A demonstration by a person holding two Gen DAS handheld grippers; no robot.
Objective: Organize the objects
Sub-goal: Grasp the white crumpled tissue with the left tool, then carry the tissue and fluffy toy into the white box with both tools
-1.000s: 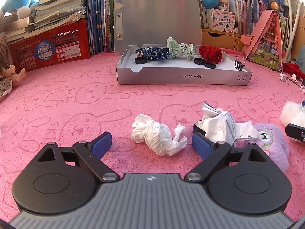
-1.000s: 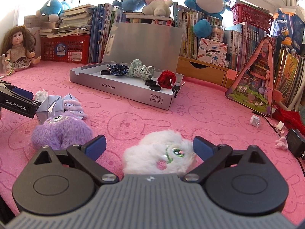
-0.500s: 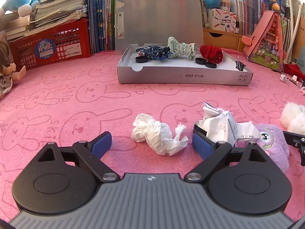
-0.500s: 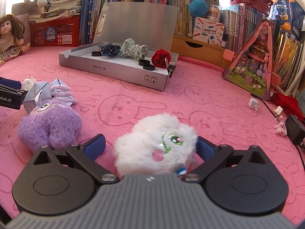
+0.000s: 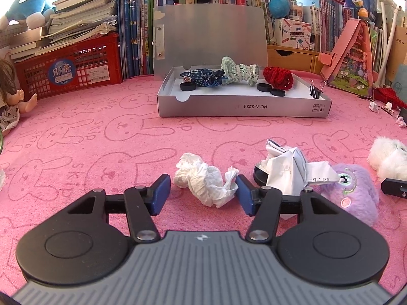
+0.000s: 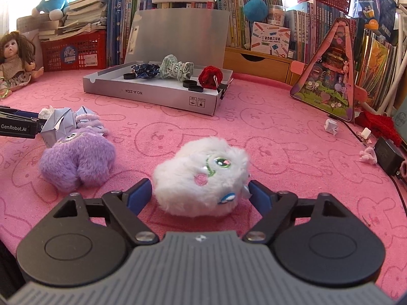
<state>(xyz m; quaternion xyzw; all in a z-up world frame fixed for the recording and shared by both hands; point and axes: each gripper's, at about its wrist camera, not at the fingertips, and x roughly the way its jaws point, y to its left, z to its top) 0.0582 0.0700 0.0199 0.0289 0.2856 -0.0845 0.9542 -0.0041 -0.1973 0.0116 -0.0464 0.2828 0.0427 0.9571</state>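
Observation:
A crumpled white tissue [image 5: 201,178] lies on the pink bunny mat between the blue pads of my left gripper [image 5: 203,193]. Its jaws are closing; the right pad touches the tissue's tip and the left pad stands a sliver off. My right gripper [image 6: 201,193] straddles a white fluffy plush [image 6: 201,175], jaws closing, with the pads just reaching the fur. A purple plush [image 6: 76,162] and crumpled grey paper [image 5: 287,165] lie between the two grippers. The open grey box [image 5: 241,106] stands farther back.
The box holds scrunchies [image 5: 239,73], black caps [image 5: 269,89] and a binder clip [image 5: 315,91]. A red crate [image 5: 68,71], books and a doll [image 6: 15,61] line the back. A pink triangular case [image 6: 330,76] and a black adapter [image 6: 389,157] sit at the right.
Both grippers' jaws have narrowed, the left around the tissue, the right around the white plush. The right gripper has also come closer over the plush.

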